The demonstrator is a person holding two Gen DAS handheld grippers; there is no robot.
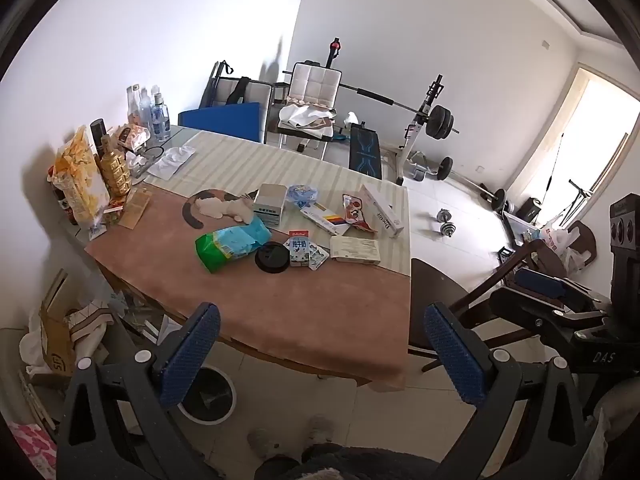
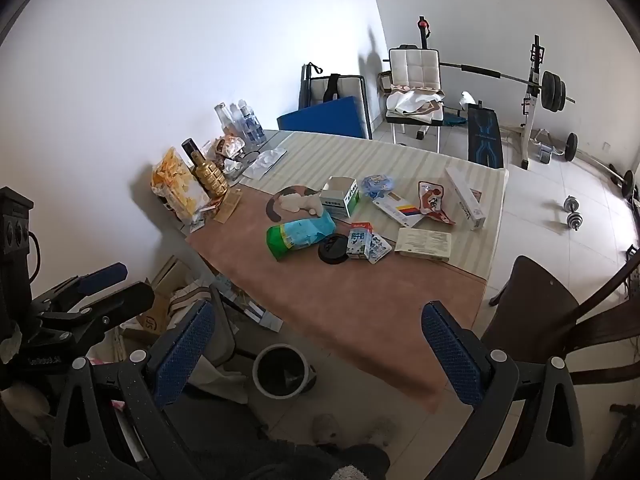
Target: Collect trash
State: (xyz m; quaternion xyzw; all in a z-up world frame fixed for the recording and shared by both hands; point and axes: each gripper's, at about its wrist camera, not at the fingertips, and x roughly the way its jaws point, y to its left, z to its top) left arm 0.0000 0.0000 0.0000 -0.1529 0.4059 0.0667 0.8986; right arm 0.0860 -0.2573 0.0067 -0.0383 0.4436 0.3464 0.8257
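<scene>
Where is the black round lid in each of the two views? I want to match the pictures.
Left wrist: the black lid lies near the middle of the picture, on the brown cloth, between the green-blue bag and the milk carton.
Right wrist: the lid is just right of centre, between the same bag and carton.
Shared landmark: the trash bin on the floor by the table's near edge.
</scene>
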